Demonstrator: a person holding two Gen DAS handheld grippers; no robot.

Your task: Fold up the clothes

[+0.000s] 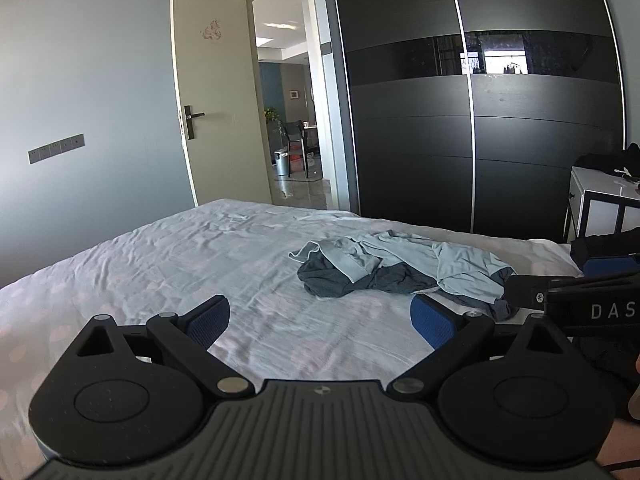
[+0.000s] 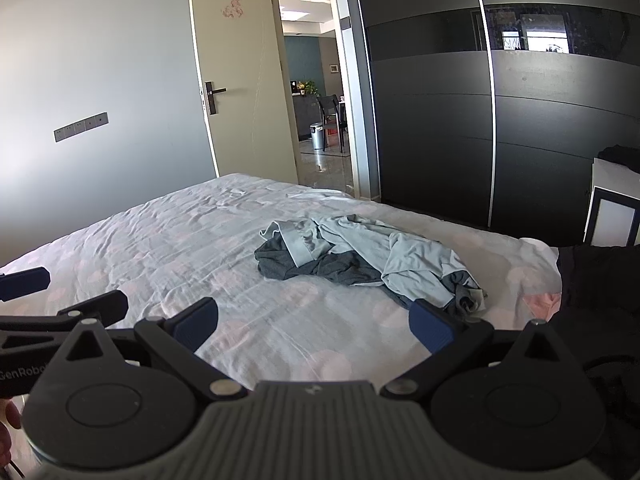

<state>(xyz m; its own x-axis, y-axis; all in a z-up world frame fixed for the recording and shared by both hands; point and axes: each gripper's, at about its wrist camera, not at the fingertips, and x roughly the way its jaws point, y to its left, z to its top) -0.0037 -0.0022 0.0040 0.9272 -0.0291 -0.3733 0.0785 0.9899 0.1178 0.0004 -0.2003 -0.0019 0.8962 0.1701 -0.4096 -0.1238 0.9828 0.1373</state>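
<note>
A crumpled garment (image 1: 400, 266) in light blue and dark grey lies in a heap on the bed (image 1: 180, 264), ahead and to the right in the left wrist view. In the right wrist view the same garment (image 2: 360, 256) lies ahead of centre. My left gripper (image 1: 320, 320) is open above the sheet, short of the garment, holding nothing. My right gripper (image 2: 314, 322) is open too, and its right blue pad (image 2: 432, 330) sits near the garment's nearest corner. Each gripper shows at the edge of the other's view.
The bed sheet (image 2: 180, 248) is pale with faint pink dots and wrinkled. A dark sliding wardrobe (image 1: 480, 120) stands beyond the bed, with an open door (image 1: 216, 92) to its left. A white side table (image 1: 600, 204) with dark items stands at the right. Dark cloth (image 2: 600, 280) lies at the bed's right edge.
</note>
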